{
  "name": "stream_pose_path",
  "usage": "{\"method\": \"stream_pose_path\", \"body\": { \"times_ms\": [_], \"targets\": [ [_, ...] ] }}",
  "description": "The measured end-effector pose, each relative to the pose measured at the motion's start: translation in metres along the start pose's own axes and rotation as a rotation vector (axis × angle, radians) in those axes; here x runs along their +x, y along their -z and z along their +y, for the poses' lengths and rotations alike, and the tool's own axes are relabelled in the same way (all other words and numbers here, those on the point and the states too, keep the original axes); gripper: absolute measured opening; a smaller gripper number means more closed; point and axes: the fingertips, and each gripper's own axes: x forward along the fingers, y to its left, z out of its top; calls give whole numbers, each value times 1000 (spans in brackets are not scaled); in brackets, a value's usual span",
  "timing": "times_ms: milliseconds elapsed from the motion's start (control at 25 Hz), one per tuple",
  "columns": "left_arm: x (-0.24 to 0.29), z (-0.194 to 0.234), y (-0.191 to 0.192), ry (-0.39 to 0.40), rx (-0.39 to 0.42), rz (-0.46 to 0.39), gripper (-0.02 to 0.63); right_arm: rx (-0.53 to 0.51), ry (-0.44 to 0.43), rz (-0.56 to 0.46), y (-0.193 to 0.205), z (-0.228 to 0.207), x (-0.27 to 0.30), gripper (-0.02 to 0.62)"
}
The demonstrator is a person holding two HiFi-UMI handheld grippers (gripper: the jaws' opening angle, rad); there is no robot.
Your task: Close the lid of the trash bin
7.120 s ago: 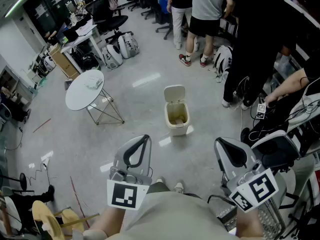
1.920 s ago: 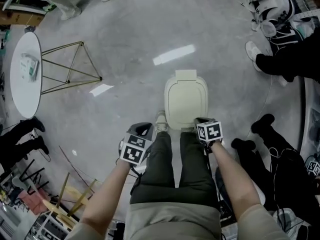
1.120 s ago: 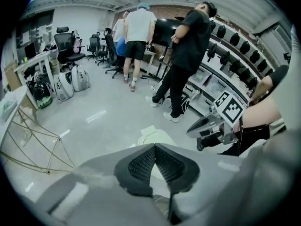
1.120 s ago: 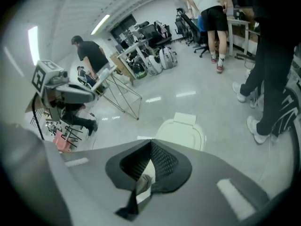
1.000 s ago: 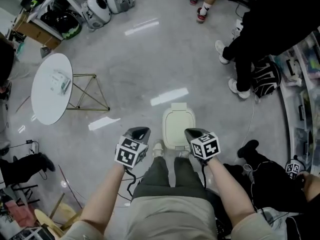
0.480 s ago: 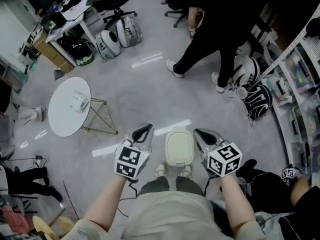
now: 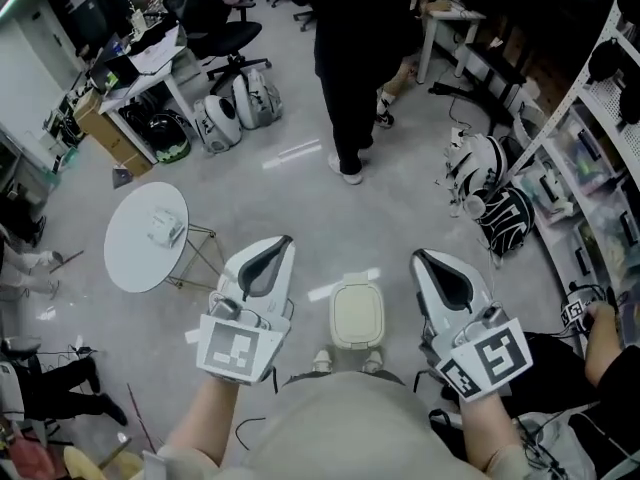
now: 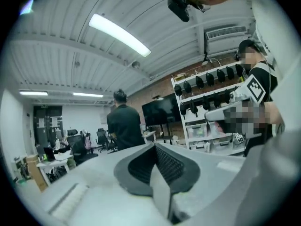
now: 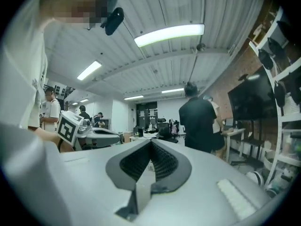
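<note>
A pale grey concrete floor (image 7: pixel 300 198) fills most of the head view, with tall storage shelving (image 7: pixel 600 138) running along its right edge and a desk with a black office chair (image 7: pixel 215 28) at the upper left. A person in black clothes (image 7: pixel 350 58) stands on the floor at the top centre, well apart from the bin. A round white table (image 7: pixel 145 236) on thin wire legs stands to the left, with a small white packet (image 7: pixel 165 228) lying on its top. White backpacks (image 7: pixel 235 108) sit on the floor beside the desk, and helmets and a dark bag (image 7: pixel 490 203) lie near the foot of the shelving. The left gripper (image 7: pixel 285 238) and the right gripper (image 7: pixel 418 256) are held up in front of the wearer, each with its marker cube nearest the camera, and the trash bin (image 7: pixel 356 318) shows between them in the head view, low down on the floor. It is a small cream bin with its lid (image 7: pixel 356 313) lying flat down on the body, and it stands just ahead of the wearer's shoes (image 7: pixel 322 360). Neither gripper touches it. In the left gripper view the left gripper's (image 8: pixel 154 145) jaws are pressed together at the tips with nothing between them, pointing out across the room. The right gripper's (image 9: pixel 150 141) jaws are likewise closed on nothing.
</note>
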Motion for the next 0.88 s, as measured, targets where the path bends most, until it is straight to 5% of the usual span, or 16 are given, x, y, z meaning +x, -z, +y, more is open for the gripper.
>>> {"method": "stream_pose_path", "body": {
  "times_ms": [320,640,880],
  "targets": [
    [-25,-2,-54,-32,53,-125,3,-108,28,-167,-86,7,-29,3],
    [-36,1,-50,-88,-1,-101,3,-143,30,-131,-83,8,-26,3],
    [-37,-1,-56,-85,57,-89,3,-149,22,-109,-78,9,-25,3]
  ]
}}
